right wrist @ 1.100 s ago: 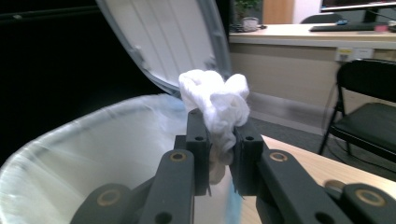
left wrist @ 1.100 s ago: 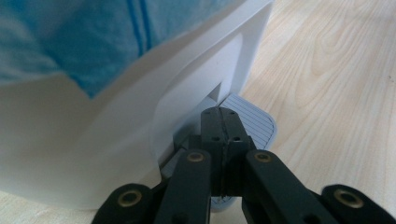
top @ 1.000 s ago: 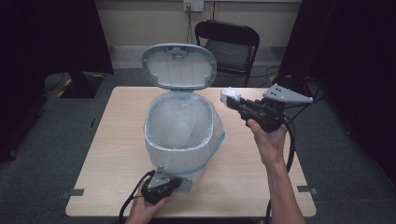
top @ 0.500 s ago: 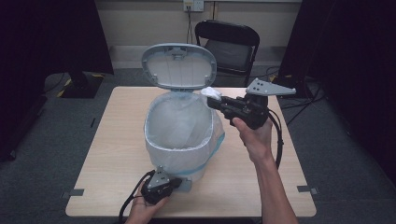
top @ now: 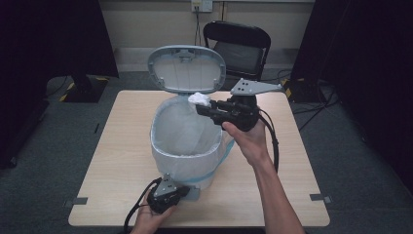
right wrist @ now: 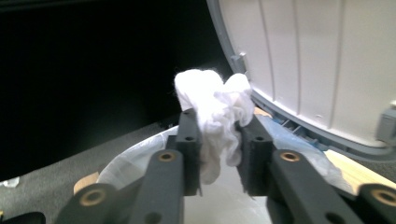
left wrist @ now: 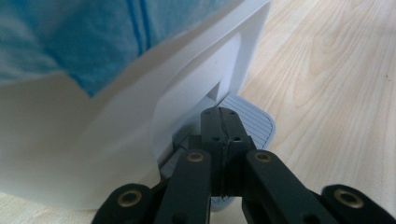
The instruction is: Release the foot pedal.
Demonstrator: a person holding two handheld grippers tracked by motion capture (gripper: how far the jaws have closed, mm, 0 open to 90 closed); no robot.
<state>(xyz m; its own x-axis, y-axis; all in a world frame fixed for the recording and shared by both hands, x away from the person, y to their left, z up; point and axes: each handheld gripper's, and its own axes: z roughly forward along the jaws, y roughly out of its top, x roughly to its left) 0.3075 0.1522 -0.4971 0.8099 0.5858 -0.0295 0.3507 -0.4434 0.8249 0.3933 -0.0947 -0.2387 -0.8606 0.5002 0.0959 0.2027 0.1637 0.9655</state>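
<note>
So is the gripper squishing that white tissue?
Touching. In the right gripper view, the right gripper has both jaws pressed against the crumpled white tissue.

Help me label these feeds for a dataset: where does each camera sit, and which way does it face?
High view: above the person's side, facing forward and down at the table; both forearms enter.
Left gripper view: rides the left gripper, shut jaws on the bin pedal.
Right gripper view: rides the right gripper, facing the open lid.
Shared: the tissue wad over the bin.
</note>
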